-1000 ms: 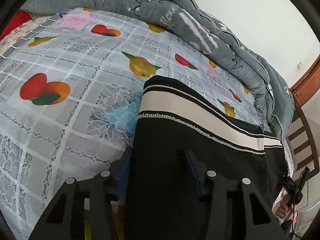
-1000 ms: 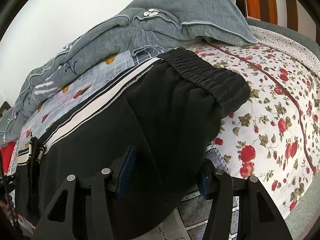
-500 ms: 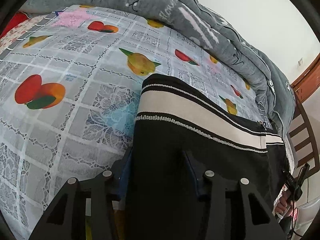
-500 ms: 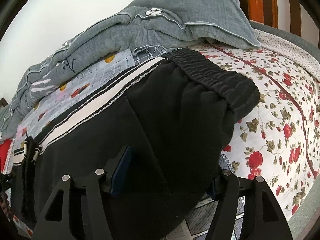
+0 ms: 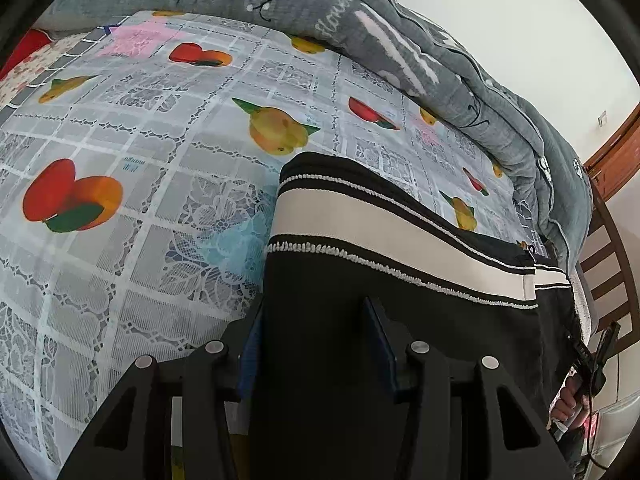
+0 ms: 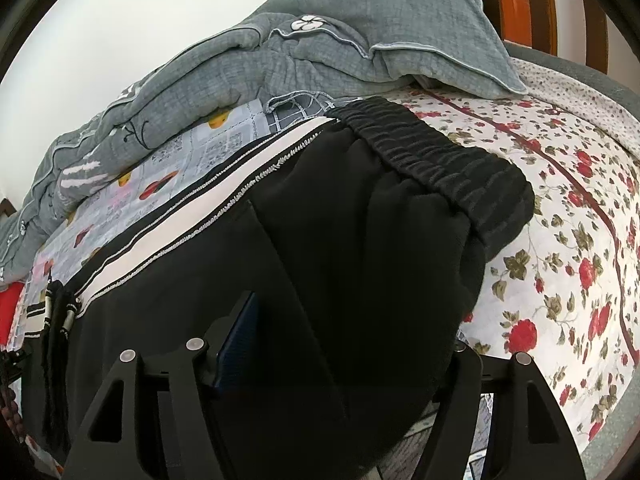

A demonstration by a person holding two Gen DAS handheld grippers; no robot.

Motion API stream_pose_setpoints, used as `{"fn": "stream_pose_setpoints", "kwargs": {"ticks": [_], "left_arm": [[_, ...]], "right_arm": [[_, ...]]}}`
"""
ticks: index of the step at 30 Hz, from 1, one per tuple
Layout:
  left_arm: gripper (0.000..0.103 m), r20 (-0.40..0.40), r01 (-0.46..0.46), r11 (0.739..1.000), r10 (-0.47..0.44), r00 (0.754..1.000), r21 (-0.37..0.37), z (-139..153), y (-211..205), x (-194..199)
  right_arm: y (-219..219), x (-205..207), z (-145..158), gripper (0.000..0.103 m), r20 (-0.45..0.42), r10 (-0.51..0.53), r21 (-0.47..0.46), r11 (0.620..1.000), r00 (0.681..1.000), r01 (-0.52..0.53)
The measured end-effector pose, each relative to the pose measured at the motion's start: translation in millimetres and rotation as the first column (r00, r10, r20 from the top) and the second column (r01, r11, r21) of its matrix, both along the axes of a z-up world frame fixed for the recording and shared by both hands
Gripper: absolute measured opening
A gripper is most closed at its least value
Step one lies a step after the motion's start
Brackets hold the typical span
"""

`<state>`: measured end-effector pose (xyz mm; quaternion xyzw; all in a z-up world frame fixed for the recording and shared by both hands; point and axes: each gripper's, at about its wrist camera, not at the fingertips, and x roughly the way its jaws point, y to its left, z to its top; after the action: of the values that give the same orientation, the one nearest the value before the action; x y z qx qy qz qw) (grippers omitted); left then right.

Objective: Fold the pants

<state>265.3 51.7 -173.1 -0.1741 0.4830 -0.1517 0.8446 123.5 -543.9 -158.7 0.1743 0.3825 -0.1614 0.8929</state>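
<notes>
The bed (image 5: 132, 216) carries a fruit-print sheet on the left wrist view and a rose-print one at 3 o'clock on the right wrist view, with a grey quilt (image 6: 248, 56) heaped along 12 o'clock; the pants (image 5: 360, 280) lie across the middle, leg hem toward 12 o'clock in the left view, elastic waistband (image 6: 436, 164) toward 1 o'clock in the right view.

Over the last second the black cloth has swelled in both views and crept up the frame; in the right view it now hides the right finger, which showed clear before; I judge both grippers are pushing forward under or into the near edge, gathering it for a fold.

The left gripper (image 5: 316, 344) stands part open, cloth filling the gap between its blue pads, not pinched so far as I can tell; the right gripper (image 6: 340, 344) gapes wider, cloth bulging between and over it, and whether it grips I cannot tell; the drawcords (image 6: 56, 312) dangle at 9 o'clock.

The fold itself looks not yet begun; closing on the edge seems the next need.
</notes>
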Motion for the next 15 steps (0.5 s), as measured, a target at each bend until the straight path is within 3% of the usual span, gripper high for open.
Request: {"fn": "stream_pose_setpoints", "kwargs": {"ticks": [15], "left_arm": [[0.047, 0.008, 0.006, 1.000, -0.006, 1.000, -0.006, -1, -1, 6]], "right_arm": [[-1, 13, -2, 0.073, 0.003, -0.010, -0.023, 1.000, 1.000, 0.010]]}}
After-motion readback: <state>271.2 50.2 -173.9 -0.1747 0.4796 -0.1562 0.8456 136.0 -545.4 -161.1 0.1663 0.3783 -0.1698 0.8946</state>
